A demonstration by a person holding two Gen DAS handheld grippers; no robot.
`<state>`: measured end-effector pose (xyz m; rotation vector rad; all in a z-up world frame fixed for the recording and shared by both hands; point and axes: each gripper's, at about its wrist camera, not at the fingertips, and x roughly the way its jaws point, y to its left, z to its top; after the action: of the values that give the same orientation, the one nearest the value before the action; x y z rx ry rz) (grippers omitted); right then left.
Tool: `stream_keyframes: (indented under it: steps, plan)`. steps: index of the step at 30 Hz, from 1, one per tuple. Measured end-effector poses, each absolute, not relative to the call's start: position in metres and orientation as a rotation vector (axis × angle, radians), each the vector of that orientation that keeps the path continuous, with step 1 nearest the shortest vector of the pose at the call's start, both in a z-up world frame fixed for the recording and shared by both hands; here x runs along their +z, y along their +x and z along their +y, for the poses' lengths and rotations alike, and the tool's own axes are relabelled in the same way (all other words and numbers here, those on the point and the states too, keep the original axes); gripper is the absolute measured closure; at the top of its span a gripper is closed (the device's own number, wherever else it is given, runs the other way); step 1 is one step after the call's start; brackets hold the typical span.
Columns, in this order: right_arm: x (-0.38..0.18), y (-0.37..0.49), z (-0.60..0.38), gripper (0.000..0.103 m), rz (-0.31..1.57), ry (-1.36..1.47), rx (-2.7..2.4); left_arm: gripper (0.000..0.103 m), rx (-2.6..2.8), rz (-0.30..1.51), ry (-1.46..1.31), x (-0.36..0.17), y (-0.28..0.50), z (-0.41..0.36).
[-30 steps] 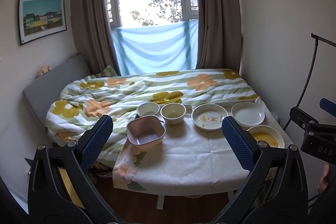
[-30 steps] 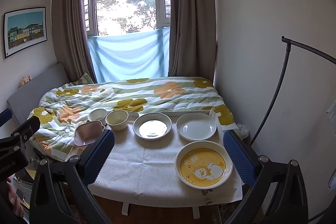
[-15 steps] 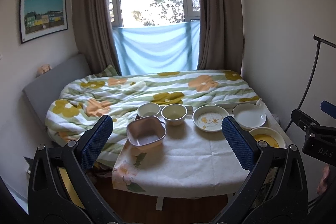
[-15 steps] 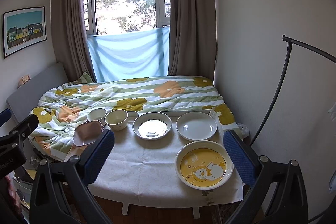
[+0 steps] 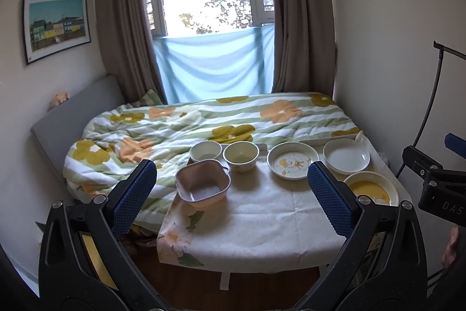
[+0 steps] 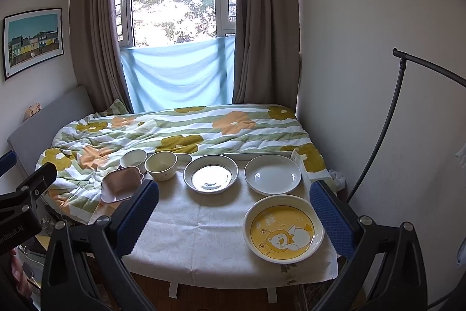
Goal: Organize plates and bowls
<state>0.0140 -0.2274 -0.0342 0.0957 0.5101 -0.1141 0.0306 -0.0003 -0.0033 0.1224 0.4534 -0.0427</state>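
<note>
On a small table with a white cloth (image 6: pixel 201 235) stand a pink square bowl (image 5: pixel 203 184) at the left, a white bowl (image 5: pixel 205 151) and a cream bowl (image 5: pixel 241 155) behind it, a patterned deep plate (image 5: pixel 292 161), a plain white plate (image 6: pixel 272 174), and a yellow cartoon plate (image 6: pixel 283 228) at the front right. My left gripper (image 5: pixel 232 194) hangs open above the near edge, short of the pink bowl. Open as well, my right gripper (image 6: pixel 234 216) hovers before the yellow plate (image 5: pixel 370 188). Neither holds anything.
A bed with a flowered duvet (image 6: pixel 180 130) butts against the table's far side. Curtains and a window lie beyond. A black curved stand (image 6: pixel 390 118) rises at the right by the wall. Wooden floor (image 5: pixel 227 293) shows under the table.
Both views have drifted slightly toward the table and a little upward. The dishes have not moved and both grippers stay open.
</note>
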Motion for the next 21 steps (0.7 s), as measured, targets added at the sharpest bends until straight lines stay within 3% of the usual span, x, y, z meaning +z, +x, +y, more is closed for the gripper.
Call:
stream_keyframes:
  steps: [21]
  plan:
    - [-0.0436, 0.0181, -0.2309, 0.0, 0.517, 0.098, -0.116, 0.001, -0.071, 0.472, 0.112, -0.0023, 0.0344, 0.0043]
